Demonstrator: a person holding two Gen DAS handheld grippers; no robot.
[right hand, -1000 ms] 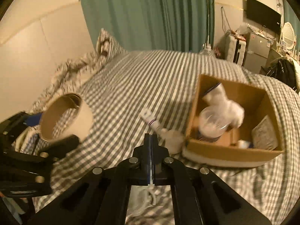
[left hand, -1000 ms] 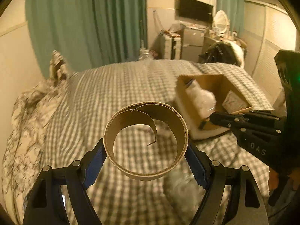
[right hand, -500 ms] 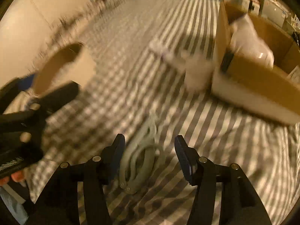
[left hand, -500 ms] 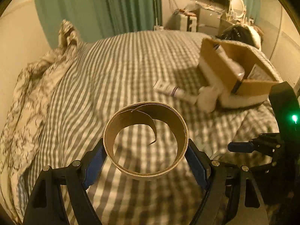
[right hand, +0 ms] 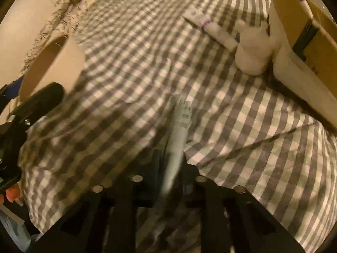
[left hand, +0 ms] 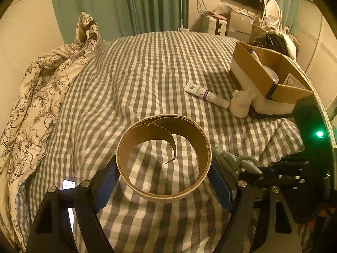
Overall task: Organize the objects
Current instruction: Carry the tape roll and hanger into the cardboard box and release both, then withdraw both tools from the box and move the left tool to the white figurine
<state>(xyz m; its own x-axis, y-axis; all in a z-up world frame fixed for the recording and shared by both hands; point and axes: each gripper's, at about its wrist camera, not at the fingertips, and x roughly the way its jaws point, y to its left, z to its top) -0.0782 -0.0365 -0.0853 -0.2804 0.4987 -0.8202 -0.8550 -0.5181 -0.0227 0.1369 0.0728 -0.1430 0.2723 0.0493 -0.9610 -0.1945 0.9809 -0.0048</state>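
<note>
Cardboard ring (left hand: 163, 158) sits clamped in the left gripper (left hand: 163, 176) above open gingham bedspread (left hand: 147, 73); right gripper (right hand: 169, 168) pinches the pale green hand grip (right hand: 178, 135), blurred, near the box (left hand: 271, 78) edge

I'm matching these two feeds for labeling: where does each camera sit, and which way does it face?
Left wrist: on the left gripper, looking up the checked bed toward green curtains; its fingers clamp a cardboard ring; the right gripper shows at right.
Right wrist: on the right gripper, tilted down at the bedspread; its fingers pinch a pale grey object, blurred; the left gripper shows at left.
Shared: white tube, white plush toy, cardboard box.
</note>
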